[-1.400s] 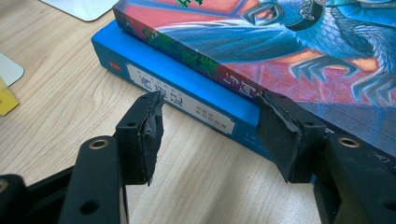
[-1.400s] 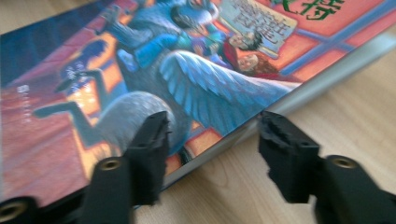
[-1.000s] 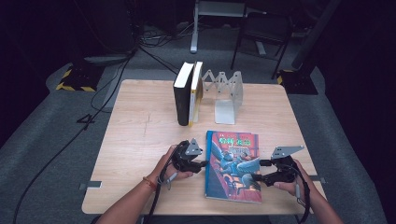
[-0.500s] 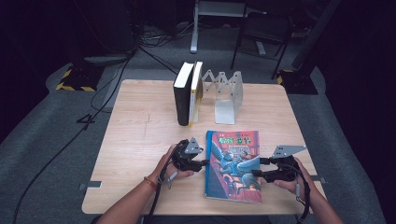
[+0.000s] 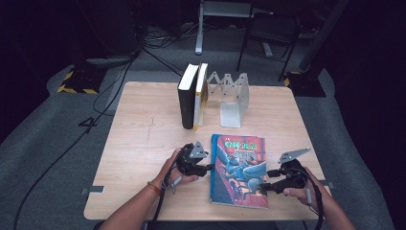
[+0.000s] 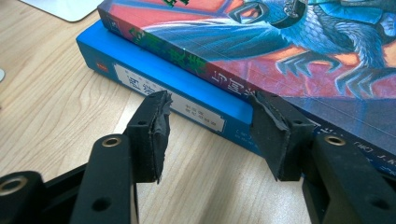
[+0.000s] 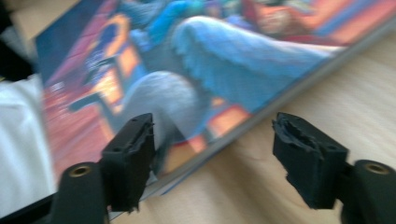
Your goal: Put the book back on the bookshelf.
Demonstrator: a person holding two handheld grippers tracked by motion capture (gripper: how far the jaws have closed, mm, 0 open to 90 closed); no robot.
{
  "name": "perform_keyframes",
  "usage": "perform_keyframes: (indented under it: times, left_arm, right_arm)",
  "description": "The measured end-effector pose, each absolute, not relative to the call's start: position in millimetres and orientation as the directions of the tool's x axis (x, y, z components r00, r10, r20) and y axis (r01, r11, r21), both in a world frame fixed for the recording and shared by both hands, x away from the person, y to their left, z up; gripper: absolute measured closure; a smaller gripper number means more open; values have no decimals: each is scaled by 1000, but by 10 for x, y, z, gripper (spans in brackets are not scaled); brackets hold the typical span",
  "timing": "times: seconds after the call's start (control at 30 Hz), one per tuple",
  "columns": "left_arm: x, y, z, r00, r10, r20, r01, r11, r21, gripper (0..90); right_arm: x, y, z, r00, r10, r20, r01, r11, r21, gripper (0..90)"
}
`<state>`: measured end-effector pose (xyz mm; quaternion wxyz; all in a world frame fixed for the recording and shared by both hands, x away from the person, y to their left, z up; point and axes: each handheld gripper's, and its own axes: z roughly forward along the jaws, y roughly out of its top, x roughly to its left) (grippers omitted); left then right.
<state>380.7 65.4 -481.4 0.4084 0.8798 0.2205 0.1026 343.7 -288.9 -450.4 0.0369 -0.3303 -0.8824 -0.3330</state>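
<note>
Over the last second we have drawn both grippers in toward the colourful book [image 5: 239, 170] lying flat on the table [image 5: 143, 139], which suggests the pickup is about to begin. Our left gripper [image 5: 207, 167] now sits at the book's blue spine [image 6: 187, 88], fingers [image 6: 152, 135] spread wide with the spine just beyond their tips, seemingly touching. Our right gripper [image 5: 269, 179] faces the opposite long edge, fingers [image 7: 128, 161] likewise released; that view is blurred, but one finger seems to overlap the cover's edge. Two upright books [image 5: 193, 96] and a metal bookend [image 5: 232, 100] stand well apart behind.
</note>
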Motion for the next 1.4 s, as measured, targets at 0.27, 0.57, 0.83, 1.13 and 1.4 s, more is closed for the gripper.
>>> perform_keyframes:
  times: [0.27, 0.57, 0.83, 1.13, 1.4]
  left_arm:
    - [3818, 661, -4818, 881, 473, -13, 314, -563, 765, 457]
    - [3816, 660, -4818, 880, 474, -7, 311, -566, 764, 452]
    - [3848, 673, -4834, 868, 497, -8, 326, -557, 764, 375]
    - [3901, 689, -4835, 844, 536, 5, 339, -542, 769, 371]
    - [3975, 840, -4896, 820, 573, -7, 384, -542, 748, 457]
  right_arm:
    - [3410, -2864, -4484, -800, 545, 251, 575, 577, 580, 326]
    - [3390, -2800, -4397, -819, 540, 192, 520, 558, 647, 465]
    - [3420, -2785, -4394, -835, 508, 211, 486, 500, 717, 670]
    - [3366, -2785, -4402, -855, 487, 179, 425, 460, 780, 737]
    - [3333, -2665, -4392, -877, 457, 150, 377, 458, 805, 760]
